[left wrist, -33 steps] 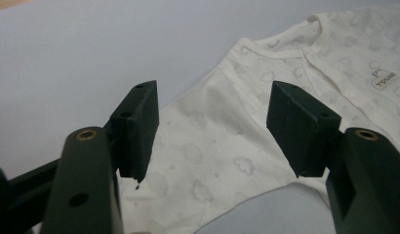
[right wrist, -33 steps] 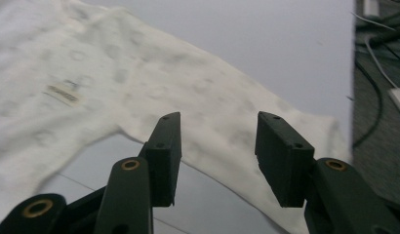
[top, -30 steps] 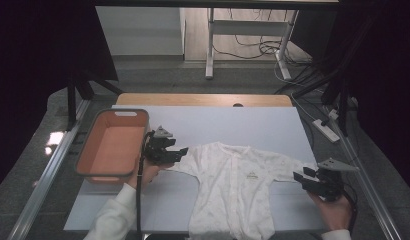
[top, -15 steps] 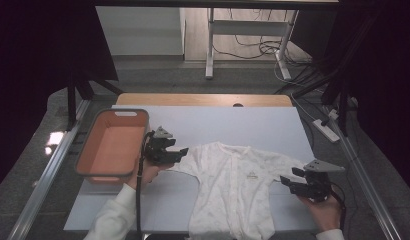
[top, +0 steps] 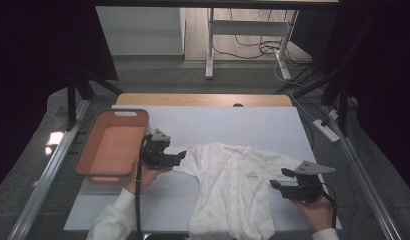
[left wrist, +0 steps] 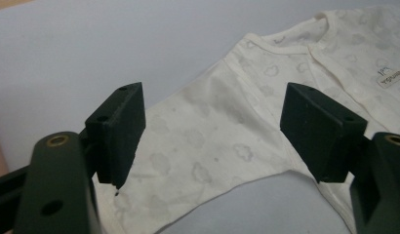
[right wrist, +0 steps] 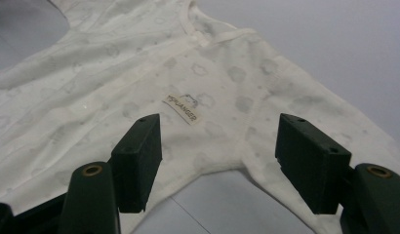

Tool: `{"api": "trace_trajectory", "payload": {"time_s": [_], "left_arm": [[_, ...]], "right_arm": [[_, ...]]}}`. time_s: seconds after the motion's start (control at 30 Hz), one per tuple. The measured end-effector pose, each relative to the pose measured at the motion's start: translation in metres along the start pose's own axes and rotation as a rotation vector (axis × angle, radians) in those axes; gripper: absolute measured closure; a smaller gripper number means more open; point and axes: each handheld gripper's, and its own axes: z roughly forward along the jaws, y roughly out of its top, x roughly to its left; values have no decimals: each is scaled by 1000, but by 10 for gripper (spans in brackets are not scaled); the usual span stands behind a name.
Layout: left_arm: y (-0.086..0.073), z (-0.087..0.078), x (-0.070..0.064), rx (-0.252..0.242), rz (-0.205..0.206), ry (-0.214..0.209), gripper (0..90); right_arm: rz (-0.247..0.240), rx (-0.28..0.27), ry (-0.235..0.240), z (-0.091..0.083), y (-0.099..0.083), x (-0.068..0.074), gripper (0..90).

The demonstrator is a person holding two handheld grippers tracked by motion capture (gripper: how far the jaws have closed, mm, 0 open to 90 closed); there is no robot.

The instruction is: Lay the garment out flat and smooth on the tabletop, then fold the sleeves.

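Garment [top: 233, 185] lies flat on white table [top: 253, 127], tub [top: 113, 145] beside.

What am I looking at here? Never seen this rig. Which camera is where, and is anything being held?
A person sits at a table with a hand-held two-jaw gripper in each hand. One camera looks down from above; the other two ride on the grippers and look along their black jaws. A white baby shirt lies flat, with an orange bin to its left. The left gripper is at one sleeve, the right gripper near the other. Both are open, holding nothing.
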Motion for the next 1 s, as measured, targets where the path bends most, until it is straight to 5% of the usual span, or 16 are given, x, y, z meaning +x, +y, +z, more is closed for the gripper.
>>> {"api": "trace_trajectory", "payload": {"time_s": [0.27,0.83,1.0], "left_arm": [[-3,12,-1,52,-11,46,225],[-13,43,-4,186,15,42,208],[-20,51,-3,261,35,43,200]], "right_arm": [[-41,23,10,9,1,8,340],[-44,32,2,9,-3,8,341],[-48,36,7,9,-3,9,341]]}}
